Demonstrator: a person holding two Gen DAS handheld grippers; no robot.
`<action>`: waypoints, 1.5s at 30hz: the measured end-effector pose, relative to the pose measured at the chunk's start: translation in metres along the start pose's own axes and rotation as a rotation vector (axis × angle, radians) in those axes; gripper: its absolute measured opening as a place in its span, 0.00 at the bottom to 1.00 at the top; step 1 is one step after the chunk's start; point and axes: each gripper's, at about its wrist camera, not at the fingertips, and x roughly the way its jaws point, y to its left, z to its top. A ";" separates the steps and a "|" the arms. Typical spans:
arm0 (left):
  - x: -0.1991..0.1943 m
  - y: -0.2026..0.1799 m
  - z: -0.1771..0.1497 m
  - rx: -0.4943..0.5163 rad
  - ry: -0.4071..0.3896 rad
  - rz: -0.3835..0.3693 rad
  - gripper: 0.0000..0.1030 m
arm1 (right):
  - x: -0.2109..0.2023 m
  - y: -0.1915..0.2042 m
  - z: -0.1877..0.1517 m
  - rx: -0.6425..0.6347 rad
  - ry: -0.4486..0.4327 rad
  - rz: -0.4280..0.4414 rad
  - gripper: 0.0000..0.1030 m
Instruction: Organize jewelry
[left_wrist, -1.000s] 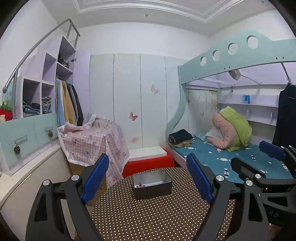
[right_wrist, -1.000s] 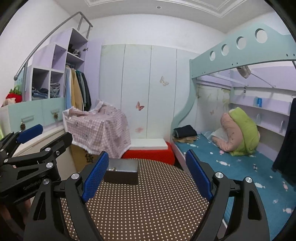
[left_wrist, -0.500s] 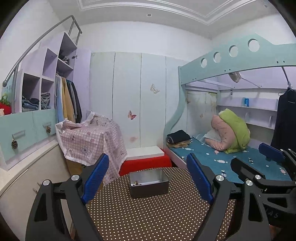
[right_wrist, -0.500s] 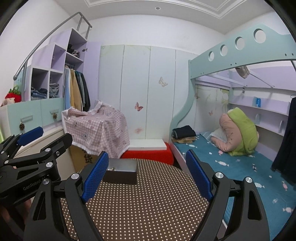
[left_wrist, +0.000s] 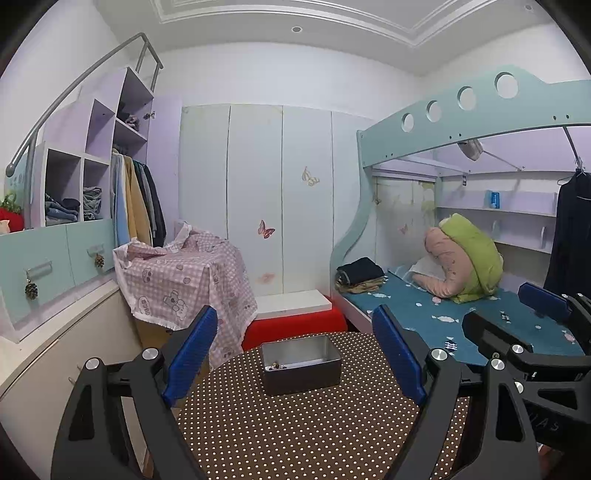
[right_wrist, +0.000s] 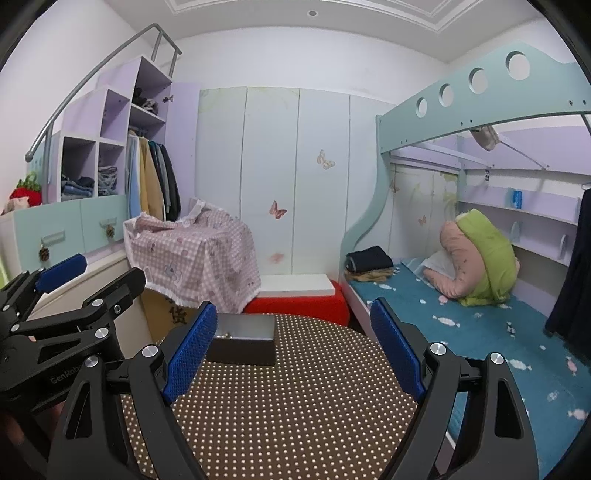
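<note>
One room holds everything, and its biggest piece is the teal bunk bed (left_wrist: 436, 317) along the right side, with folded clothes (left_wrist: 360, 275) at its near end and a pink-and-green bundle of bedding (left_wrist: 465, 254) farther along. On the left stands a lilac cubby shelf (left_wrist: 74, 173) with folded jeans in its lower cells. A pink checked cloth (left_wrist: 184, 273) drapes a box at the far left of the round table (left_wrist: 295, 424), whose brown cover is dotted white. On the table's far half sits a rectangular metal tin (left_wrist: 300, 365), open at the top; a small cluster of jewelry (left_wrist: 276, 366) lies at its near-left inner corner, too small to tell apart. The left gripper (left_wrist: 291, 354) hovers near the table's near edge, blue pads spread wide with nothing between them, the tin framed in the gap beyond. The right gripper (right_wrist: 291, 350), beside it on the right, is equally wide and empty.
</note>
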 end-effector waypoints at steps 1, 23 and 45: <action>0.000 0.000 0.000 0.001 0.000 0.000 0.81 | 0.001 0.001 -0.001 -0.001 0.002 -0.001 0.80; 0.000 0.008 -0.008 0.003 -0.035 0.032 0.84 | 0.006 0.004 -0.003 0.001 0.009 0.001 0.80; 0.003 0.012 -0.009 -0.006 -0.021 0.007 0.84 | 0.009 0.007 -0.010 -0.001 0.014 -0.002 0.80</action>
